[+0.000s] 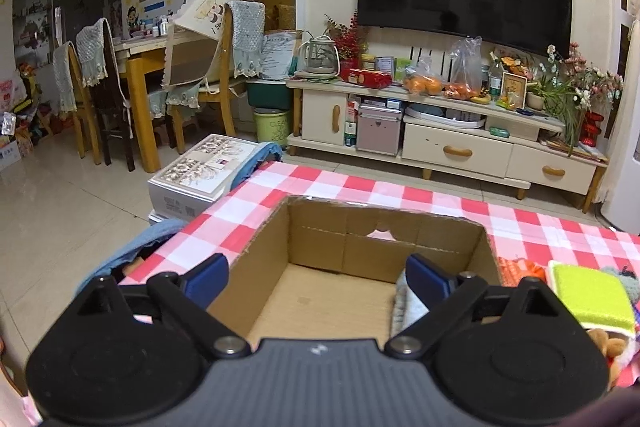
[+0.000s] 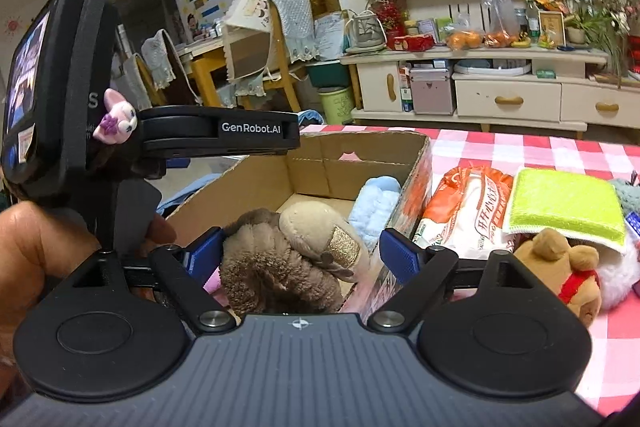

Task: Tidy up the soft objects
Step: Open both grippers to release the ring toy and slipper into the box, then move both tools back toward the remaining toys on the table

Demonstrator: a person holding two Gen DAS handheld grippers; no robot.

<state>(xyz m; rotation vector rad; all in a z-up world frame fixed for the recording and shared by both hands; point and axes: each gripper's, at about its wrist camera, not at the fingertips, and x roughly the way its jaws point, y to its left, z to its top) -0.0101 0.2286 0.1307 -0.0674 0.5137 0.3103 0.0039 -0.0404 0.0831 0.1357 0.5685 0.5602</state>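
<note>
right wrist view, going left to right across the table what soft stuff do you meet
brown plush toy in the cardboard box → light blue fluffy item → orange and white packet → green cloth → brown bear toy

Tablecloth (image 2: 520, 147): red-white check
Box (image 1: 320, 247): brown
Plush toy (image 2: 280, 259): brown, beige
Sponge cloth (image 2: 560, 203): lime green
Towel (image 2: 372, 203): light blue

Matt brown cardboard box (image 2: 320, 163), shaggy brown plush toy (image 2: 272, 267), fluffy pale blue cloth (image 2: 372, 207), rough lime-green sponge cloth (image 2: 560, 207), glossy plastic checked tablecloth (image 1: 360, 187), matt black plastic gripper arms, ribbed blue pads (image 2: 400, 255)
</note>
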